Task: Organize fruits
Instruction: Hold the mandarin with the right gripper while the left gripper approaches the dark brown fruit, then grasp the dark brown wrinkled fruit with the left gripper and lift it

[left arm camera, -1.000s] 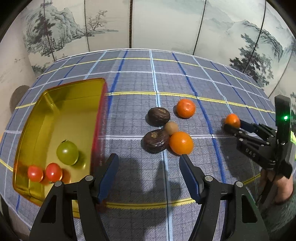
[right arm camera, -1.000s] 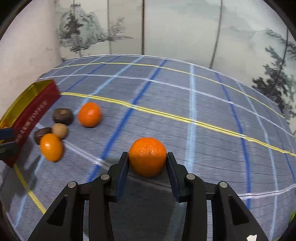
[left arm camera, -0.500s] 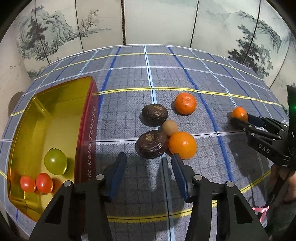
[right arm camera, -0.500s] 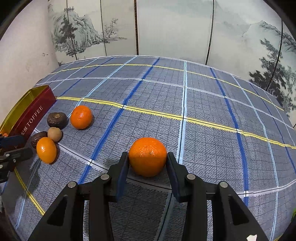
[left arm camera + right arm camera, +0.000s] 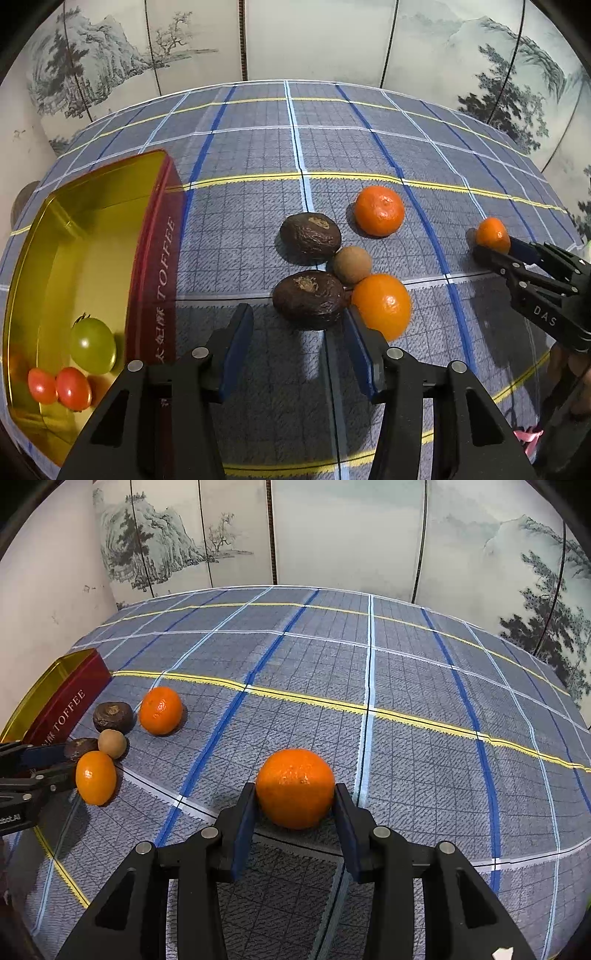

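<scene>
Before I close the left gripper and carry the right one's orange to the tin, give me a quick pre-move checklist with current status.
1. Right gripper grips the held orange: ok, a pad on each side of it.
2. Left gripper open: ok, jaws apart and empty.
3. Left gripper lined up on the near dark fruit: ok, it lies just ahead between the fingertips.
4. Clearance from neighbours: not ok, the near loose orange sits right against the right-hand fingertip.
5. Toffee tin has room: ok, only a green tomato and two red tomatoes in its near corner.
6. Held orange lifted off the cloth: cannot tell.
</scene>
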{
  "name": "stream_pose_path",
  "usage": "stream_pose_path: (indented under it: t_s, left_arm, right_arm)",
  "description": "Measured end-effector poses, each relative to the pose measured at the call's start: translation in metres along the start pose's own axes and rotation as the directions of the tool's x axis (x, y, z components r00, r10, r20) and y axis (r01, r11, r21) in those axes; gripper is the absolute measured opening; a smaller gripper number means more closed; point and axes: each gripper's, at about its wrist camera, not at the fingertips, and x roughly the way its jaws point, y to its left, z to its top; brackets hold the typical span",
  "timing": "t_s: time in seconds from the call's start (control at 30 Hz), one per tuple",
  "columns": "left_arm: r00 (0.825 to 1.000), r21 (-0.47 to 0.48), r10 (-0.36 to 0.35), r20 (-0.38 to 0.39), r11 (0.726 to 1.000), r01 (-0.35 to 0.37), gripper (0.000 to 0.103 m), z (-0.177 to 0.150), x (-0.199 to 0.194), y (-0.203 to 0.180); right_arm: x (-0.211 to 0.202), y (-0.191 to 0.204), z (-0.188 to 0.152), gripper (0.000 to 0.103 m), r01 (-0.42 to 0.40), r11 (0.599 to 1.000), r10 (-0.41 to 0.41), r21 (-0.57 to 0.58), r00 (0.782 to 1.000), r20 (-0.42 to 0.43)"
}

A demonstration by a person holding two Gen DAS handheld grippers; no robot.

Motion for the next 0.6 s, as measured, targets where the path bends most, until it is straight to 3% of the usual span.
stream_pose_path:
  t_s: [0.2, 0.27, 0.6]
  left_arm:
    - [1.000, 0.001, -0.008, 0.000, 1.000, 0.008, 0.051, 0.0012, 0.0021, -0.0008]
    - [1.000, 0.000, -0.017, 0.001, 1.000, 0.017, 0.038, 0.0008, 0.0019, -0.0013]
    - [1.000, -0.002, -0.028, 0.003, 1.000, 0.028, 0.038, -0.0037, -0.0042, -0.0016]
  right_arm:
    - [0.0001, -0.0003, -0.0004, 0.038, -0.001, 1.000, 0.001, 0.000, 1.000, -0.001]
    - [0.0001, -0.0001, -0.0004, 0.038, 0.000, 1.000, 0.000, 0.000, 1.000, -0.001]
    - [0.0002, 0.0003, -0.0003, 0.038, 0.001, 1.000, -0.001, 0.000, 1.000, -0.002]
